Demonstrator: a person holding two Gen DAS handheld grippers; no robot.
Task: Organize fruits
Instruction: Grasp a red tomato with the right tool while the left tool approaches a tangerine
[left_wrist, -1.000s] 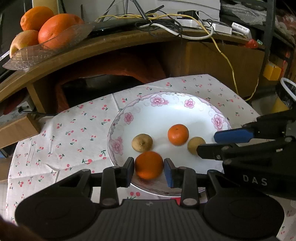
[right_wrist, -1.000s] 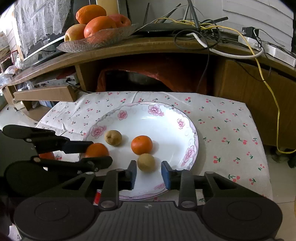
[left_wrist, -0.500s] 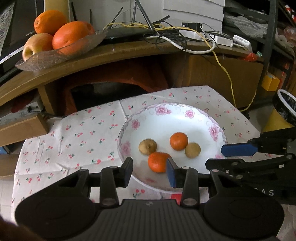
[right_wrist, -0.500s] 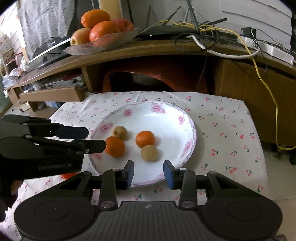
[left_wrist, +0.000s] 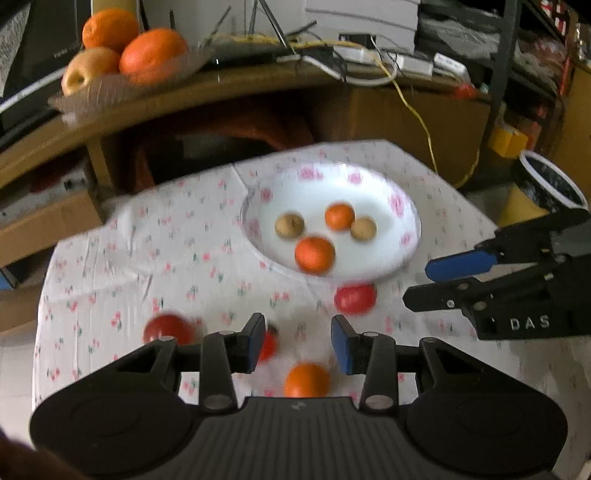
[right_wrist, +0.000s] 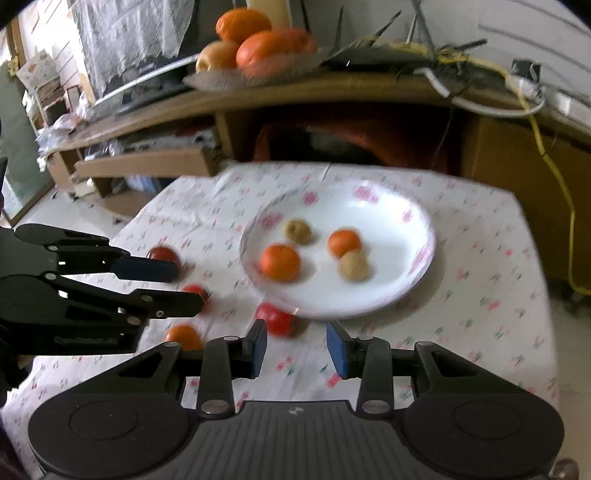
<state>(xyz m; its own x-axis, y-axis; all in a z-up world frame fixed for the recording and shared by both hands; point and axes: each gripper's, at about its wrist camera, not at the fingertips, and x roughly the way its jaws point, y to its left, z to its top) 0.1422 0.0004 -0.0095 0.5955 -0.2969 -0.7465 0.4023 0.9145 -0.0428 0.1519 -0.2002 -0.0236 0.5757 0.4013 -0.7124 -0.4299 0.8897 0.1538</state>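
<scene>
Both the left gripper (left_wrist: 298, 341) and right gripper (right_wrist: 296, 345) hung released above the cloth, likely because 4 fruits lay off the plate (left_wrist: 384, 266)

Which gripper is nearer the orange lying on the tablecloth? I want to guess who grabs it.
Left. The left gripper hangs right over the orange, which shows between its open fingers. The right gripper sits farther off, by the red fruit at the plate's edge.

Black hand-held gripper (left_wrist: 298, 341), blue pads (left_wrist: 339, 344)
</scene>
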